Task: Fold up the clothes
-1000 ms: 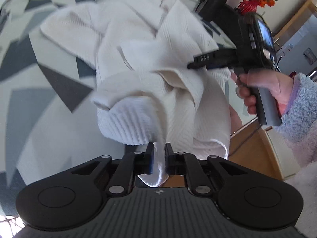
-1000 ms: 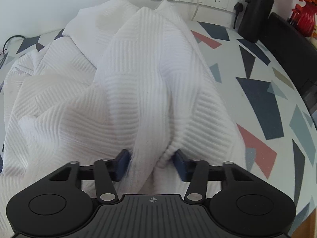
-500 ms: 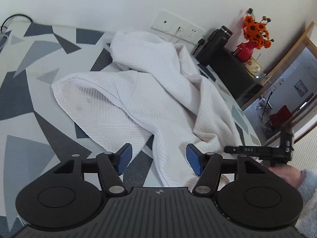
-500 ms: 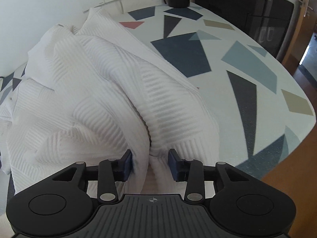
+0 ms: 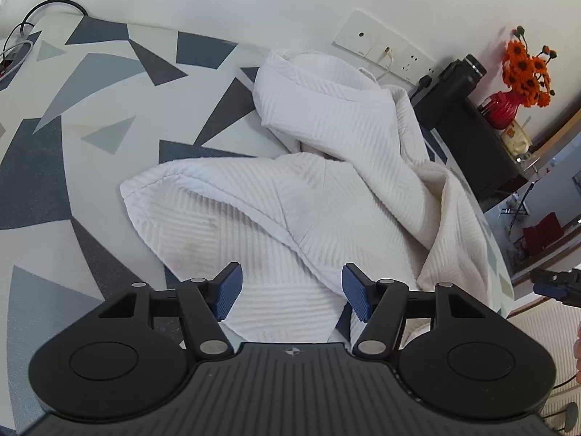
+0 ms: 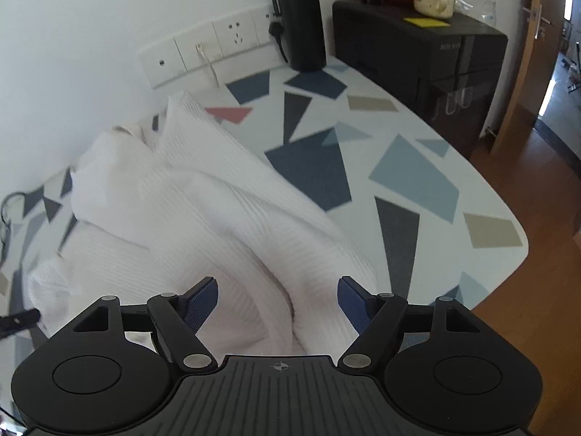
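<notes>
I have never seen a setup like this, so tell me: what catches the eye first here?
A rumpled white ribbed garment lies heaped in the middle of a table patterned with grey and blue triangles. Both grippers, left and right, hover over its near edge with blue fingers spread apart. Orange flowers in a red vase stand at the far right.

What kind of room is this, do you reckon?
Probably a room in a home: a table with a patterned top against a wall with sockets, a flower vase, and a wooden door.
</notes>
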`<act>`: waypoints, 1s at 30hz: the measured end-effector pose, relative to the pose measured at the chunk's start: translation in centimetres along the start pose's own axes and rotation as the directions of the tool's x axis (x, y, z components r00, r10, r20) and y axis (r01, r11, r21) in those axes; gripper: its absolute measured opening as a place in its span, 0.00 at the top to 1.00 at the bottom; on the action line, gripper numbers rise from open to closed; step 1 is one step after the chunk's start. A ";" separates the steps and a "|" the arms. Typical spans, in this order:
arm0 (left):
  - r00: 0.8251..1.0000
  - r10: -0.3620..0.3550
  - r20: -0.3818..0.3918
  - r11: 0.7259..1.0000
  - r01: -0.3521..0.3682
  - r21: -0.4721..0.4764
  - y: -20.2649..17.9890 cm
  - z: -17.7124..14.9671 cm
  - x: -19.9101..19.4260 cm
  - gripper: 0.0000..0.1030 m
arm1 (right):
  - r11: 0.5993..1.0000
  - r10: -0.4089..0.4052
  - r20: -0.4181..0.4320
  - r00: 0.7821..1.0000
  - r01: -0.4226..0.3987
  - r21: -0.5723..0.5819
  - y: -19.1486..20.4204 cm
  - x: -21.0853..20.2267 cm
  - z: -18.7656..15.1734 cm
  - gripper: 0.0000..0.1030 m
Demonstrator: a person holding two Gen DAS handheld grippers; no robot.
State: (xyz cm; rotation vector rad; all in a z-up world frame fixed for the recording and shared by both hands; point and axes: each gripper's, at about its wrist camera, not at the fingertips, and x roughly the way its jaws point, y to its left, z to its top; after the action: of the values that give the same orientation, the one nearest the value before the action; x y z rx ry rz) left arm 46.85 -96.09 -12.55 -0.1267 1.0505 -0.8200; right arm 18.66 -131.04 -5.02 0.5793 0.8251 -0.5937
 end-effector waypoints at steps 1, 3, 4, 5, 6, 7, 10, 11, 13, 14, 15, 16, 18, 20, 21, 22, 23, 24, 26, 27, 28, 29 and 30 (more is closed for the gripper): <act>1.000 -0.012 0.007 1.000 0.012 -0.011 0.0 0.3 0.0 0.36 | 0.999 0.034 0.009 0.999 -0.034 0.028 0.2 -1.0 1.2 0.32; 0.999 -0.035 0.022 0.999 0.036 -0.034 0.0 0.8 0.0 0.32 | 0.991 0.104 0.030 0.994 -0.107 0.084 0.8 -3.0 3.6 0.32; 0.998 -0.048 0.027 0.998 0.049 -0.048 0.1 1.0 0.0 0.32 | 0.985 0.133 0.044 0.990 -0.137 0.103 1.4 -4.0 4.8 0.32; 0.998 -0.064 0.026 0.995 0.066 -0.073 0.3 1.1 0.3 0.32 | 0.979 0.162 0.059 0.985 -0.168 0.113 2.2 -4.9 5.9 0.32; 0.996 -0.083 0.027 0.991 0.085 -0.106 0.6 1.2 0.5 0.32 | 0.973 0.191 0.075 0.979 -0.199 0.119 3.1 -5.9 7.0 0.32; 0.995 -0.098 0.032 0.987 0.102 -0.126 0.8 1.3 0.6 0.32 | 0.967 0.221 0.092 0.971 -0.231 0.111 4.1 -7.0 7.8 0.32; 0.990 -0.136 0.045 0.981 0.140 -0.132 0.9 1.6 0.6 0.32 | 0.964 0.253 0.167 0.953 -0.263 0.044 7.7 -10.4 10.1 0.32; 0.989 -0.142 0.046 0.981 0.147 -0.125 0.9 1.7 0.5 0.32 | 0.966 0.253 0.196 0.948 -0.260 0.013 8.7 -11.6 10.6 0.32; 0.987 -0.152 0.047 0.982 0.157 -0.107 1.0 2.2 0.3 0.32 | 0.967 0.255 0.252 0.934 -0.251 -0.048 10.7 -14.1 11.6 0.32; 0.986 -0.159 0.051 0.982 0.163 -0.098 1.1 2.4 0.1 0.32 | 0.968 0.253 0.278 0.927 -0.241 -0.075 11.5 -15.2 12.1 0.32; 0.985 -0.165 0.054 0.981 0.170 -0.090 1.1 2.7 0.0 0.32 | 0.971 0.241 0.303 0.922 -0.223 -0.091 11.9 -16.3 12.5 0.32; 0.983 -0.172 0.058 0.981 0.176 -0.082 1.2 3.1 -0.1 0.32 | 0.973 0.229 0.328 0.917 -0.205 -0.107 12.3 -17.4 12.8 0.32; 0.980 -0.187 0.062 0.979 0.191 -0.076 1.3 3.8 -0.2 0.32 | 0.977 0.206 0.377 0.903 -0.166 -0.136 13.1 -19.6 13.5 0.31; 0.977 -0.202 0.064 0.975 0.207 -0.075 1.4 4.7 -0.1 0.32 | 0.978 0.185 0.425 0.886 -0.126 -0.164 13.9 -21.8 14.2 0.30; 0.975 -0.211 0.066 0.974 0.215 -0.075 1.5 5.1 -0.1 0.32 | 0.979 0.175 0.449 0.876 -0.105 -0.177 14.3 -22.9 14.6 0.30; 0.973 -0.221 0.068 0.971 0.226 -0.075 1.4 5.6 -0.1 0.32 | 0.979 0.162 0.470 0.868 -0.083 -0.186 14.6 -23.9 14.9 0.30; 0.970 -0.231 0.070 0.969 0.236 -0.075 1.4 6.0 -0.1 0.32 | 0.981 0.140 0.483 0.864 -0.056 -0.185 14.6 -24.8 15.3 0.30; 0.968 -0.240 0.076 0.967 0.246 -0.073 1.3 6.5 -0.2 0.32 | 0.983 0.112 0.499 0.859 -0.021 -0.185 14.7 -25.6 15.7 0.30; 0.962 -0.255 0.093 0.963 0.261 -0.065 1.1 7.4 -0.3 0.32 | 0.980 0.052 0.532 0.845 0.060 -0.191 14.9 -27.0 16.4 0.30; 0.960 -0.263 0.100 0.961 0.269 -0.062 1.0 7.8 -0.4 0.32 | 0.977 0.019 0.546 0.837 0.100 -0.188 14.9 -27.6 16.8 0.30; 0.956 -0.273 0.105 0.958 0.280 -0.062 0.9 8.2 -0.4 0.32 | 0.976 -0.007 0.556 0.831 0.127 -0.178 15.0 -28.1 17.3 0.30; 0.953 -0.282 0.112 0.955 0.290 -0.067 0.9 8.5 -0.5 0.32 | 0.975 -0.020 0.559 0.829 0.141 -0.173 15.0 -28.5 17.8 0.30; 0.949 -0.291 0.121 0.951 0.300 -0.074 0.9 8.8 -0.6 0.32 | 0.973 -0.036 0.563 0.825 0.156 -0.167 15.0 -29.0 18.3 0.30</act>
State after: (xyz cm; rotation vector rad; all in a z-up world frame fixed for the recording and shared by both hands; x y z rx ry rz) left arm 54.26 -97.53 -7.99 -0.4109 0.9790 -1.0241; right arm 22.33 -125.65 31.82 0.1483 0.3494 -0.7143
